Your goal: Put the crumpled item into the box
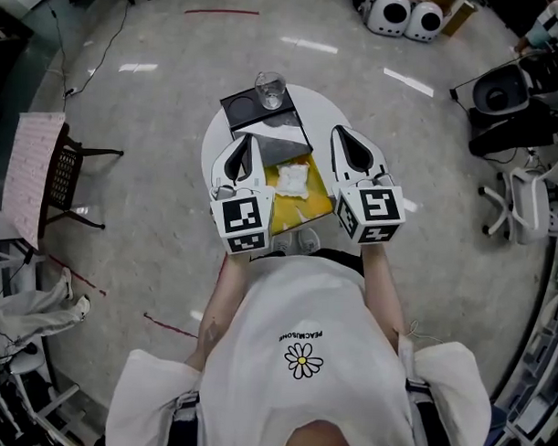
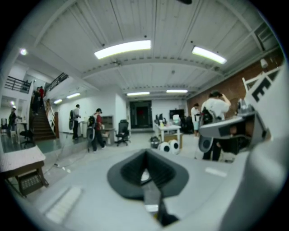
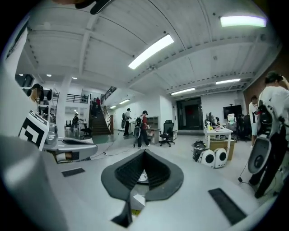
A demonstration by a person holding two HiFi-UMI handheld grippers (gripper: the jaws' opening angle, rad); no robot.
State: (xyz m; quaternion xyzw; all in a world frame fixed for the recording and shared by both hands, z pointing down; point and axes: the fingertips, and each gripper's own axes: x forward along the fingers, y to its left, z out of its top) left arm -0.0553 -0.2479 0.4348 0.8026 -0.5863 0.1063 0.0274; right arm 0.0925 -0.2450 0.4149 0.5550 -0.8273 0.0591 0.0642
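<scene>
A white crumpled item (image 1: 292,179) lies inside an open yellow box (image 1: 299,212) on a small round white table (image 1: 333,114). The box's grey flap (image 1: 283,150) stands up at its far side. My left gripper (image 1: 249,141) hangs over the box's left edge with its jaws together and nothing between them. My right gripper (image 1: 341,133) is over the box's right edge, also shut and empty. Both gripper views look out across the room; the left gripper's (image 2: 145,153) and the right gripper's (image 3: 144,152) dark pads meet at the tips, and neither view shows the box or the item.
Beyond the box a black tray (image 1: 257,113) carries an upturned glass (image 1: 270,87). A dark chair (image 1: 66,178) beside a pink-topped table stands to the left, and an office chair (image 1: 522,203) to the right. People stand farther off in the hall (image 3: 142,128).
</scene>
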